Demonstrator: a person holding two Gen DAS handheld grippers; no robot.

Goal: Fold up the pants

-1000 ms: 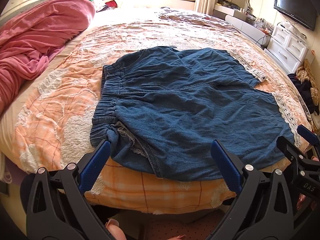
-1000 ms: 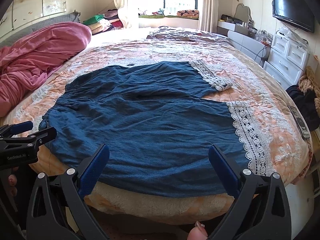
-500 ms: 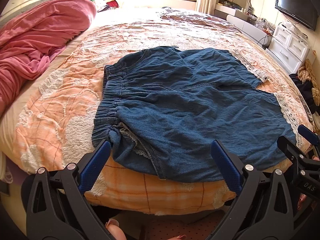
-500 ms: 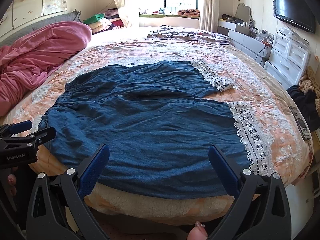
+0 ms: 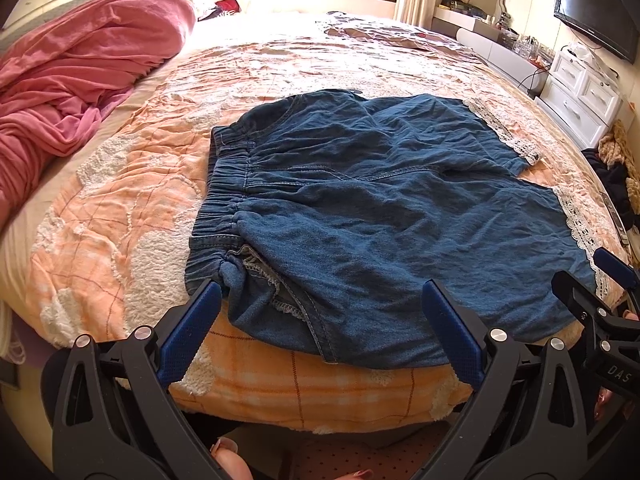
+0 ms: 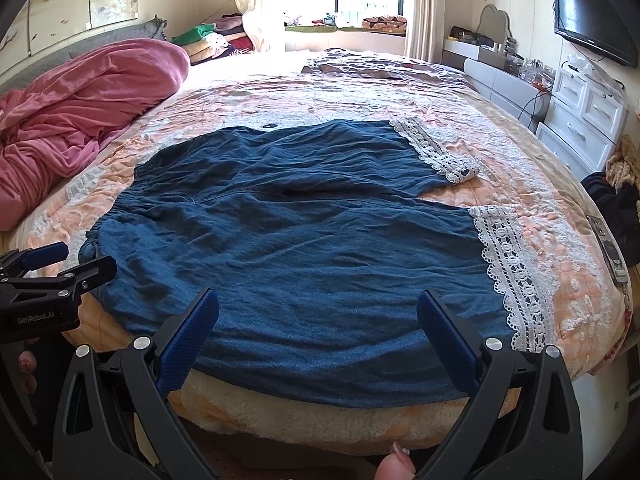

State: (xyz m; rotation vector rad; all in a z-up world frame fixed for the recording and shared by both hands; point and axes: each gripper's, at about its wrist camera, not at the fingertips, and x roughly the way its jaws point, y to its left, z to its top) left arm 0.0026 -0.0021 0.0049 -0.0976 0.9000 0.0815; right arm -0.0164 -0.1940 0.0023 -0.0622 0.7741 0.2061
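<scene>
my left gripper (image 5: 320, 320) jaws wide, holding nothing, at pants (image 5: 380, 216) waistband end, my right gripper (image 6: 318, 328) jaws wide too, near lace hem, pants flat on orange bedspread (image 5: 120, 200), near bed edge, pink blanket (image 6: 80, 92) beyond

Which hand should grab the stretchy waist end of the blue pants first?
Left. The left gripper hangs open right at the waistband; the right gripper faces the lace hem.

place: home bedroom | evidence: bed (image 6: 520, 184), wall TV (image 6: 592, 16), probably dresser (image 6: 580, 116)
</scene>
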